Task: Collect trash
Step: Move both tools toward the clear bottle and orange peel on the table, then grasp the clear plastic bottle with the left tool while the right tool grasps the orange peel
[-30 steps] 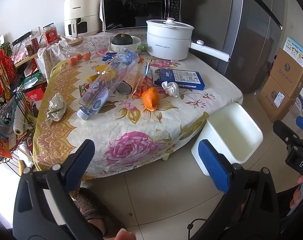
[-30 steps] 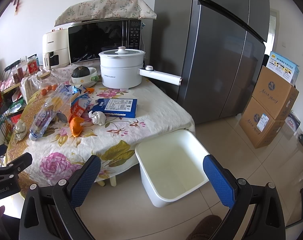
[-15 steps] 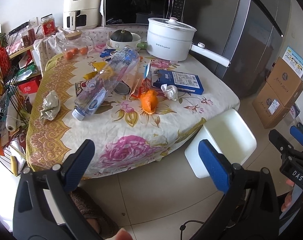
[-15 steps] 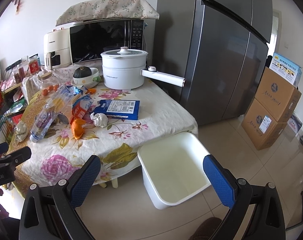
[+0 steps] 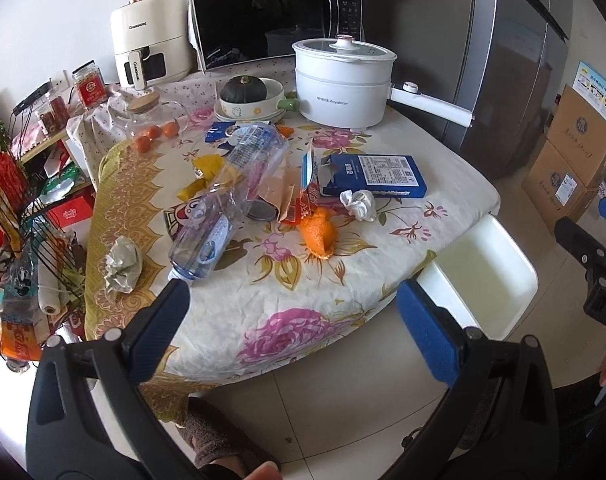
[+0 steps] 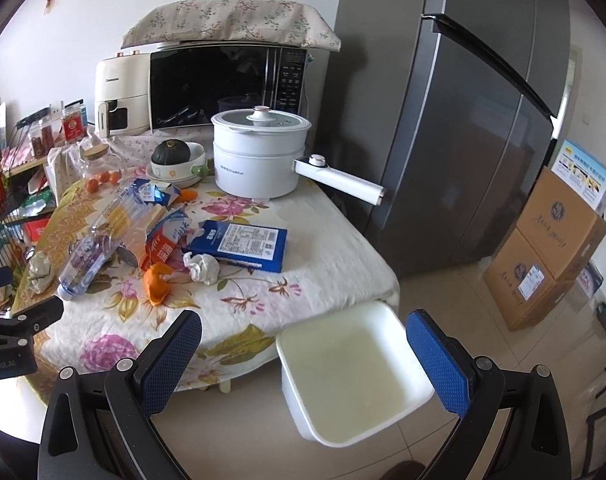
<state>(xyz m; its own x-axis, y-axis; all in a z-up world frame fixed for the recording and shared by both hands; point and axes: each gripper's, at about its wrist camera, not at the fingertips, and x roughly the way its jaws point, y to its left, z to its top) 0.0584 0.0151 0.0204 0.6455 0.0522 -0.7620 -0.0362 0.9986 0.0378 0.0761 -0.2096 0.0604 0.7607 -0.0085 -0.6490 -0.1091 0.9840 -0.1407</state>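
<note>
Two tools hang over the floor short of the tabletop (image 5: 455, 184), each spread wide with nothing between its blue pads. Going left to right in the left wrist view, the left tool (image 5: 291, 312) frames the near edge of the floral cloth. At the cloth's left side lies a crumpled grey-green paper wad (image 5: 121, 264). Just right of it a clear plastic bottle (image 5: 231, 204) lies on its side, cap end toward the camera, slanting back across a yellow wrapper (image 5: 201, 172). Next comes a torn red-and-white carton (image 5: 305, 196), with an orange peel (image 5: 319, 232) just in front of it. A crumpled white tissue (image 5: 359, 204) sits right of the peel, touching the front edge of a flat blue box (image 5: 377, 176). Behind these stands a white electric pot (image 5: 343, 84), its handle pointing right, and a dark microwave (image 5: 275, 20) behind that. Right of the tabletop, on the floor and against the table's corner, stands a white bin (image 5: 515, 300), open at the top. In the right wrist view, the right tool (image 6: 303, 340) hovers above that bin (image 6: 407, 396), the tissue (image 6: 201, 266) and peel (image 6: 157, 284) lying up to its left.
</note>
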